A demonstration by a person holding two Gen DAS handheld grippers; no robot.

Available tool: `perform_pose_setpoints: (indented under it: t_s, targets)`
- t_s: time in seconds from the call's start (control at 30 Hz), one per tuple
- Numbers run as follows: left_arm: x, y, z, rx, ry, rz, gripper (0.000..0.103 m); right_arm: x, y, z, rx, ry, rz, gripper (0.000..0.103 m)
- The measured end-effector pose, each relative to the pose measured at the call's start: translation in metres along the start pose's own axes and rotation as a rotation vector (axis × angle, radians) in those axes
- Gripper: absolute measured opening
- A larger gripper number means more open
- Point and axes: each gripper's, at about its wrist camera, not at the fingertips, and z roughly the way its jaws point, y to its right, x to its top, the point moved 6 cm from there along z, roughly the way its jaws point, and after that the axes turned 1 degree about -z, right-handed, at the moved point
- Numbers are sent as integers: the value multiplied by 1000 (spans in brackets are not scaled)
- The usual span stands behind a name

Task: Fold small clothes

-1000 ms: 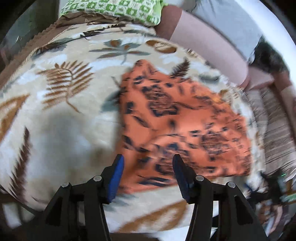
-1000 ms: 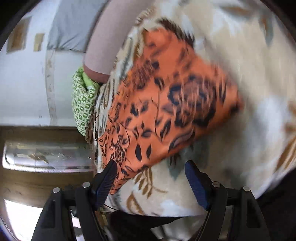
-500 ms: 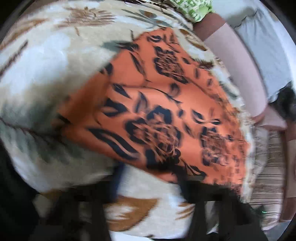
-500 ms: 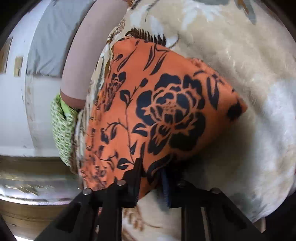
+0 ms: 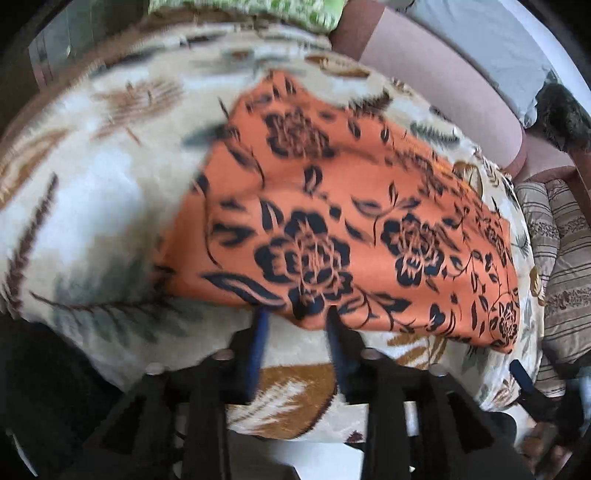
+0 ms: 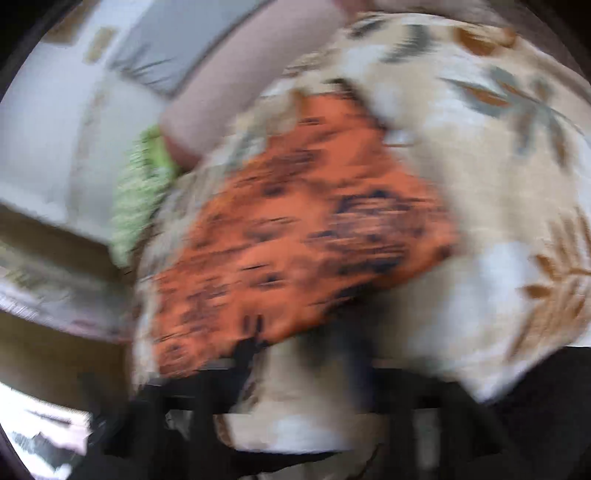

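On the leaf-patterned blanket [image 5: 92,206] the orange cloth [image 5: 351,221] looks partly folded; left gripper [image 5: 295,325] jaws half-open at its edge, right gripper's jaws too blurred to tell.

The folded garment [image 5: 354,221] lies on the blanket [image 5: 92,206]. A pillow [image 5: 258,11] sits behind it at the blanket's far edge. The left gripper [image 5: 295,317] meets the garment's near edge; a striped cushion [image 5: 565,280] lies right.

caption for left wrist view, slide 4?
Left gripper at near edge of orange floral cloth lying on leaf-print blanket.
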Motion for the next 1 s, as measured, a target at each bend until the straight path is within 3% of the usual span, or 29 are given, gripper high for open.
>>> perform_pose_setpoints:
  t_s: [0.1,0.23,0.3,0.33,0.43,0.53,0.7,0.83,1.0]
  targets:
    - [8,4,-9,24,48,9,48,2,-52,33,194,-63,-53,87]
    - [22,-3,-10,88,66,21,48,-8,-68,92,317,-217,1,87]
    - [27,-9,-5,102,64,14,48,-24,-41,125,172,-290,18,86]
    - [27,-11,-4,110,64,11,48,-30,-33,129,166,-305,14,82]
    - [23,-20,-9,137,74,23,48,-25,-32,107,168,-264,13,81]
    - [27,-14,-5,140,71,39,49,-6,-21,62,152,-130,-14,82]
    - [33,0,-3,144,84,69,50,8,58,13,118,-29,271,82]
    - [41,22,3,139,99,105,52,19,115,-16,87,101,444,82]
    - [48,71,18,103,132,198,56,41,133,-12,135,145,539,82]
